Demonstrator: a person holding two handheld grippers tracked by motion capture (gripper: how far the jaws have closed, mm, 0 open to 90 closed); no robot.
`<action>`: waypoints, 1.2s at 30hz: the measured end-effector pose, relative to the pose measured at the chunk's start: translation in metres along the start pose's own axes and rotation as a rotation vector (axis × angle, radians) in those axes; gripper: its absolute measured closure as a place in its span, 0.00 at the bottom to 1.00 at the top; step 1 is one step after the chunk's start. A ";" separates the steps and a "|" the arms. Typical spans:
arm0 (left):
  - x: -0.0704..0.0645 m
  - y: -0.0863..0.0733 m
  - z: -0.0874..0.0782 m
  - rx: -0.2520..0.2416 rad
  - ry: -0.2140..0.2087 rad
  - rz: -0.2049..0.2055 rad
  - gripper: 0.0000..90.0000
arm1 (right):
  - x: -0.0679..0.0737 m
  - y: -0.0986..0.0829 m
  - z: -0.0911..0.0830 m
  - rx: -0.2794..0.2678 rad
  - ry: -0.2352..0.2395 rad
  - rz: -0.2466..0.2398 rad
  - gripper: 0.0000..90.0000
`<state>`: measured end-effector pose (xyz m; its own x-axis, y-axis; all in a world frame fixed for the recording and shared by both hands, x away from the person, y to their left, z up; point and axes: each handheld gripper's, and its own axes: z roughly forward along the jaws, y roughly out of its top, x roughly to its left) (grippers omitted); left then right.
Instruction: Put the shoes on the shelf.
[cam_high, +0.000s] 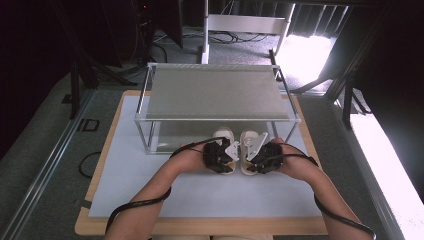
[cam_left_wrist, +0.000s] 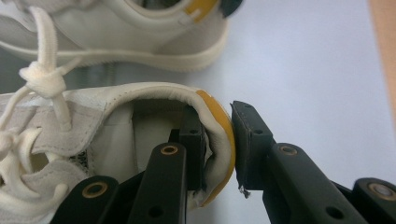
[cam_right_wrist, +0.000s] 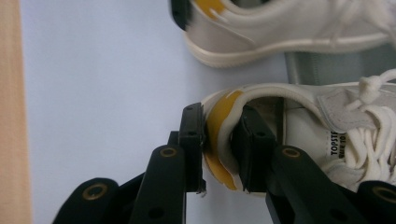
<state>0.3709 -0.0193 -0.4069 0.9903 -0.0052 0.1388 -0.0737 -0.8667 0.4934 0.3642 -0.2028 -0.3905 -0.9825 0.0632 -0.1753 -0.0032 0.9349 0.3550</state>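
Two cream-white sneakers with yellow heel tabs lie side by side on the white mat, toes pointing under the front of a metal shelf rack (cam_high: 215, 92). My left gripper (cam_high: 220, 156) is shut on the heel collar of the left sneaker (cam_high: 223, 134), one jaw inside the shoe and one outside on the yellow tab (cam_left_wrist: 219, 140). My right gripper (cam_high: 260, 157) pinches the heel of the right sneaker (cam_high: 248, 136) the same way, across its yellow tab (cam_right_wrist: 218, 140). Each gripper view also has the other sneaker along its top edge (cam_left_wrist: 140, 32) (cam_right_wrist: 289, 28).
The rack has a grey top panel, thin metal posts (cam_high: 141, 131) and a grey bottom plate (cam_right_wrist: 327, 65) under the shoes' front halves. A white mat (cam_high: 200, 195) covers the wooden table (cam_high: 200, 226). Cables trail from both grippers along the forearms.
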 end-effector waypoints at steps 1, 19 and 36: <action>0.003 0.001 0.001 -0.004 0.003 0.000 0.84 | -0.003 0.000 0.001 0.002 -0.002 0.000 0.82; 0.039 0.001 0.022 -0.069 0.001 -0.034 0.82 | -0.043 0.000 0.020 0.023 -0.031 -0.112 0.80; 0.018 0.009 0.001 -0.180 0.282 -0.246 0.44 | -0.016 -0.013 -0.005 -0.207 -0.255 0.179 0.62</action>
<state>0.3880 -0.0278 -0.4002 0.9120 0.3492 0.2154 0.1167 -0.7239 0.6799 0.3791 -0.2175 -0.3881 -0.8932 0.3287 -0.3070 0.1013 0.8121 0.5746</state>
